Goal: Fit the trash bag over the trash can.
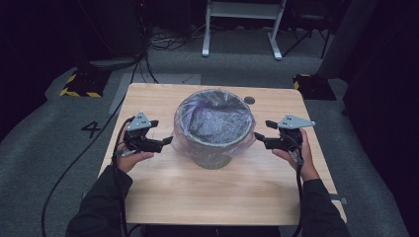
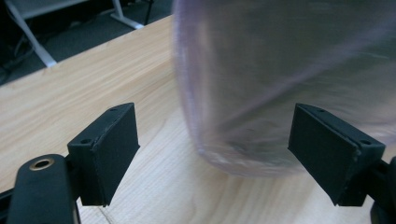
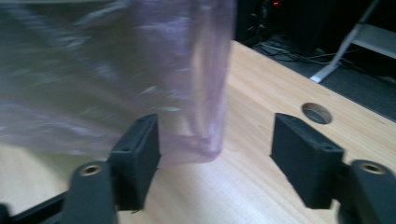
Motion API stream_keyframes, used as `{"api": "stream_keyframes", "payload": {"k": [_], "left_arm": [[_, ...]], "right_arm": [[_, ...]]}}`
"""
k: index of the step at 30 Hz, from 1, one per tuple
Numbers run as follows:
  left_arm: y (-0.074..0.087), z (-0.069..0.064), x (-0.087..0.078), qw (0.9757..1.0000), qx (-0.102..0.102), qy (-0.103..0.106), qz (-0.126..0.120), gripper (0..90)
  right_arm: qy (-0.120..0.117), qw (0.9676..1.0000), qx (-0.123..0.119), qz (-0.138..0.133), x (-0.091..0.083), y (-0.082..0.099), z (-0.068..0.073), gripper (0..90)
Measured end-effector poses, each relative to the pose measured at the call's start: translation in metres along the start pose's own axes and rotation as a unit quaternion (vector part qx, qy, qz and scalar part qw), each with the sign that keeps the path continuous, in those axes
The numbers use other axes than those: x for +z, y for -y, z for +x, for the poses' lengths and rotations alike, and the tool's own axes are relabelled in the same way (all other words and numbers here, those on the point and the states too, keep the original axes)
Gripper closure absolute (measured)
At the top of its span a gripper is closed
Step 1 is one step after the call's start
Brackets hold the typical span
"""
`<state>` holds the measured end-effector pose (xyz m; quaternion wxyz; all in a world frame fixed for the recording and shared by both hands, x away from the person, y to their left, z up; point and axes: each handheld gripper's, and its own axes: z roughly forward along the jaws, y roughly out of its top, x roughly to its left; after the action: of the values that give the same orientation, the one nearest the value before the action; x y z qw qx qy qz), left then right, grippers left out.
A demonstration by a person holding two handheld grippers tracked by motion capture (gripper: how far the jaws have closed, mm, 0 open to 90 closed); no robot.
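Observation:
A grey waste bin (image 1: 213, 129) lined with a thin purple plastic bag stands in the middle of the wooden table (image 1: 197, 197). The bag's top is folded out over the rim and hangs down the sides. My left gripper (image 1: 163, 132) hovers just left of the bin, open, its jaws pointing at the bag (image 2: 280, 70) with nothing between the pads (image 2: 212, 144). My right gripper (image 1: 262, 130) hovers just right of the bin, also open (image 3: 215, 144). In the right gripper view the bag's loose hanging edge (image 3: 205, 140) lies ahead of the gap, untouched by either pad.
A round cable hole (image 1: 249, 100) sits in the table behind the bin, to the right. Bare wood lies in front of the bin. On the floor beyond are cables, white desk legs (image 1: 205, 29) and yellow-and-black striped bases (image 1: 79, 84).

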<state>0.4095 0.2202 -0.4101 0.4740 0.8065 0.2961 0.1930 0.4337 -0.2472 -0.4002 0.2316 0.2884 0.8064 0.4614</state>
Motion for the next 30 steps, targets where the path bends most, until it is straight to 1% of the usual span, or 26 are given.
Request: {"api": "stream_keyframes", "payload": {"k": [1, 2, 3, 5, 7, 8, 10, 12, 14, 16, 17, 18, 19, 20, 21, 22, 23, 24, 25, 26, 28, 30], "left_arm": [[0.0, -0.005, -0.002, 0.9999, 0.007, 0.008, -0.004, 15.6], [0.0, -0.01, -0.003, 0.9998, 0.01, 0.017, -0.006, 15.6], [-0.001, -0.014, -0.003, 0.9994, 0.012, 0.031, -0.007, 15.5], [-0.001, -0.022, -0.003, 0.998, 0.016, 0.061, -0.007, 15.5], [-0.001, -0.029, -0.001, 0.997, 0.023, 0.074, -0.003, 15.4], [0.0, -0.033, 0.0, 0.9965, 0.029, 0.079, 0.0, 15.4], [0.001, -0.04, 0.003, 0.9961, 0.038, 0.079, 0.008, 15.4], [0.002, -0.047, 0.007, 0.9957, 0.047, 0.079, 0.015, 15.5], [0.002, -0.053, 0.012, 0.9954, 0.061, 0.07, 0.023, 15.6], [0.002, -0.056, 0.016, 0.9952, 0.064, 0.067, 0.032, 15.9], [0.002, -0.055, 0.019, 0.9947, 0.063, 0.073, 0.036, 17.9], [0.003, -0.055, 0.021, 0.9943, 0.061, 0.079, 0.038, 21.7], [0.004, -0.054, 0.023, 0.9943, 0.057, 0.083, 0.037, 23.4], [0.004, -0.053, 0.025, 0.9942, 0.055, 0.084, 0.039, 25.0], [0.004, -0.052, 0.027, 0.9938, 0.054, 0.088, 0.041, 30.0], [0.004, -0.052, 0.028, 0.9936, 0.055, 0.091, 0.039, 35.8], [0.004, -0.051, 0.028, 0.9939, 0.055, 0.087, 0.04, 39.1], [0.004, -0.051, 0.029, 0.994, 0.057, 0.083, 0.042, 45.5], [0.005, -0.05, 0.03, 0.9933, 0.062, 0.087, 0.043, 54.3], [0.005, -0.049, 0.029, 0.9929, 0.067, 0.09, 0.041, 59.8], [0.006, -0.048, 0.03, 0.9925, 0.07, 0.092, 0.039, 73.9], [0.007, -0.046, 0.03, 0.9926, 0.07, 0.092, 0.037, 84.6]], "right_arm": [[-0.007, 1.0, -0.005, -0.003, -0.002, 0.0, 0.002, 31.0], [-0.008, 0.9999, -0.012, -0.005, -0.004, -0.001, 0.005, 30.8], [-0.011, 0.9997, -0.019, -0.006, -0.006, -0.001, 0.008, 30.4], [-0.022, 0.9993, -0.029, -0.006, -0.008, -0.001, 0.013, 29.2], [-0.023, 0.9987, -0.046, -0.003, -0.009, -0.001, 0.02, 27.2], [-0.027, 0.9984, -0.05, -0.005, -0.01, -0.002, 0.024, 26.4], [-0.038, 0.997, -0.067, -0.009, -0.013, -0.002, 0.032, 25.0], [-0.055, 0.9955, -0.075, -0.019, -0.016, -0.002, 0.04, 23.8], [-0.057, 0.994, -0.091, -0.019, -0.019, -0.002, 0.048, 22.7], [-0.06, 0.9928, -0.101, -0.023, -0.02, -0.002, 0.056, 22.0], [-0.049, 0.9927, -0.108, -0.022, -0.019, -0.002, 0.06, 22.2], [-0.034, 0.9928, -0.113, -0.018, -0.018, -0.002, 0.063, 22.7], [-0.025, 0.993, -0.114, -0.018, -0.016, -0.001, 0.066, 25.4], [-0.024, 0.9931, -0.113, -0.019, -0.014, -0.001, 0.067, 33.3], [-0.024, 0.993, -0.114, -0.022, -0.013, -0.001, 0.068, 44.2], [-0.028, 0.9927, -0.115, -0.025, -0.011, 0.0, 0.069, 51.2], [-0.036, 0.9923, -0.115, -0.029, -0.01, 0.0, 0.069, 58.3], [-0.042, 0.992, -0.114, -0.035, -0.008, 0.002, 0.07, 67.7], [-0.051, 0.9914, -0.114, -0.04, -0.007, 0.003, 0.07, 73.6], [-0.058, 0.991, -0.112, -0.044, -0.007, 0.004, 0.07, 78.4], [-0.063, 0.9904, -0.113, -0.049, -0.006, 0.006, 0.071, 87.8], [-0.073, 0.9899, -0.11, -0.052, -0.006, 0.008, 0.071, 90.0]]}}
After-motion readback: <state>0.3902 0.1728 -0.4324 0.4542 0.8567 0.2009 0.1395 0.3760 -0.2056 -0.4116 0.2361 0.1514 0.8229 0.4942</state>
